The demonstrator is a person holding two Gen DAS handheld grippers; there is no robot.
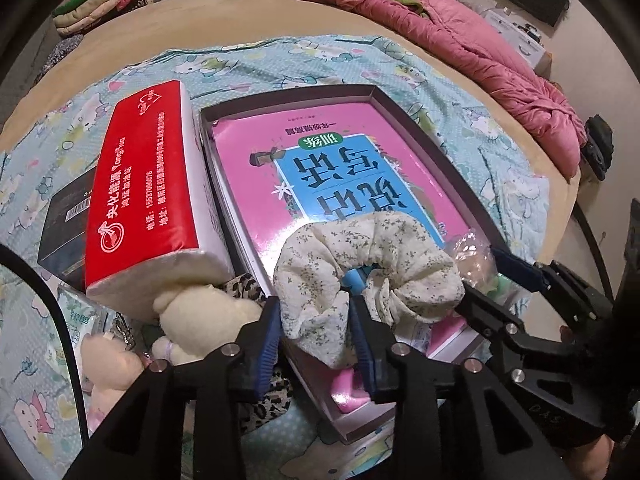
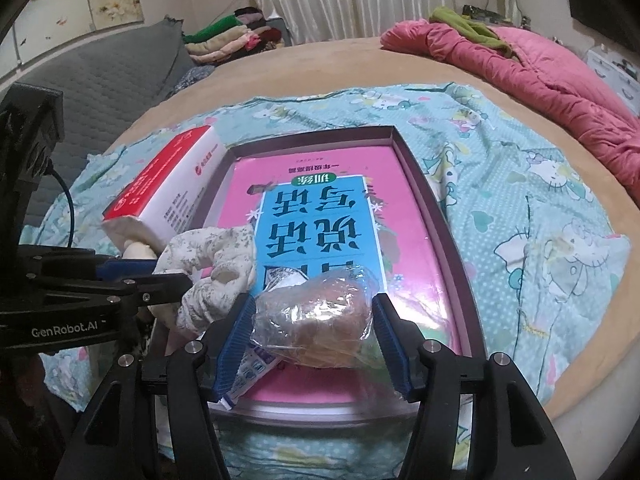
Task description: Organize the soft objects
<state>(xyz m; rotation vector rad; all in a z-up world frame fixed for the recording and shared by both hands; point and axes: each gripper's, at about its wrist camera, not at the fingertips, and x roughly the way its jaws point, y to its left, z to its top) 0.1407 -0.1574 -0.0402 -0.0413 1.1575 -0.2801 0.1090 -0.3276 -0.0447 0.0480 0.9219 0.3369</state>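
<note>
Scrunchie [image 1: 360, 256], white with a small floral print, sat pinched at one end between the blue pads of the left gripper [image 1: 316, 344] in the left wrist view, its loop arching over the pink and blue book [image 1: 320, 168] that lay in the shallow box [image 1: 376, 92]. A red tissue pack [image 1: 148, 184] lay just left of the box, a cream plush toy [image 1: 200, 316] below it, all on a cartoon-print sheet [image 1: 280, 60]. The right gripper's black frame reached in from the right.

In the right wrist view, the right gripper [image 2: 316, 336] had its jaws spread around a clear plastic bag [image 2: 316, 316] of brownish contents resting on the book; whether the pads touched the bag I could not tell. A pink quilt [image 2: 540, 64] lay heaped beyond.
</note>
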